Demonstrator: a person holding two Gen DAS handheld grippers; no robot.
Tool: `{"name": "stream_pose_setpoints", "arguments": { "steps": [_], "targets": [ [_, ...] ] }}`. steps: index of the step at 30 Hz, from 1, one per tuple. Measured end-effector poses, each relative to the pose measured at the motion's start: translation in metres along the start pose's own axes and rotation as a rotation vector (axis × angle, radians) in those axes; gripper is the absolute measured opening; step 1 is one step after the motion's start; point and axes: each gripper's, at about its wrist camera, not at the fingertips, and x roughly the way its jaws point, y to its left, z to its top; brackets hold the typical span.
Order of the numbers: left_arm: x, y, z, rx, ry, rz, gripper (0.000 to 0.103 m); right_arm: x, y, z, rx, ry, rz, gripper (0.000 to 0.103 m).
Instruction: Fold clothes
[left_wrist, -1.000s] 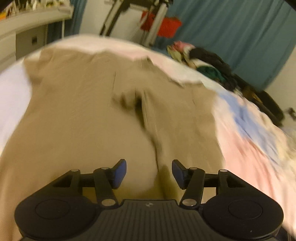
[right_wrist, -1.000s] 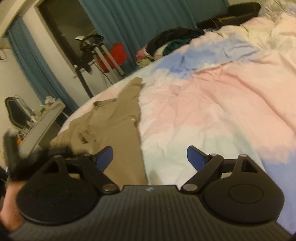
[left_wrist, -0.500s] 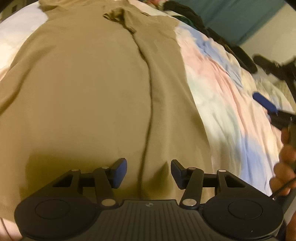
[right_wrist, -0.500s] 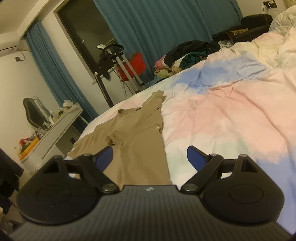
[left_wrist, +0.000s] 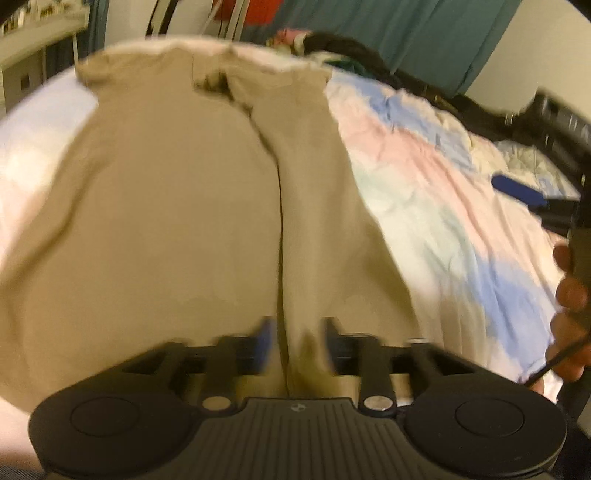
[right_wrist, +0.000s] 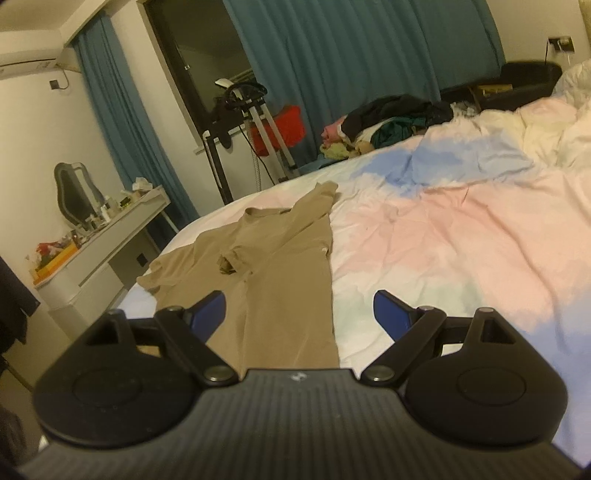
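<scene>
Left gripper (left_wrist: 293, 345) low over tan shirt (left_wrist: 177, 206), jaws opening, apparently nothing pinched, probably to catch the hem; right gripper (right_wrist: 299, 314) held wide, empty, waiting.

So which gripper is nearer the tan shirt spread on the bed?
Left. The left gripper hangs low over the tan shirt's near hem, jaws opening. The right gripper is open, off to its side.

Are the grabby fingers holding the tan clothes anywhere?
No. The right gripper is open in the air. The left gripper is opening over the tan fabric garment; the blur hides whether its fingers touch the fold.
</scene>
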Motion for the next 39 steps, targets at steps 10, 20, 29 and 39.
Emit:
{"name": "stream_pose_setpoints", "arguments": {
  "steps": [10,20,29,39],
  "targets": [
    [-0.037,0.031,0.052,0.047,-0.221,0.080,0.097,0.017,0.018,0.005,-0.080,0.033,-0.002,0.088],
    [-0.087,0.122,0.043,-0.152,-0.355,0.212,0.100,0.178,0.146,-0.005,-0.322,0.201,0.220,0.088],
    [-0.075,0.190,0.037,-0.248,-0.360,0.285,0.100,0.360,0.296,-0.030,-0.415,0.236,0.364,0.087],
    [-0.044,0.228,0.036,-0.364,-0.288,0.201,0.099,0.456,0.355,-0.052,-0.548,0.199,0.210,0.066]
  ]
}}
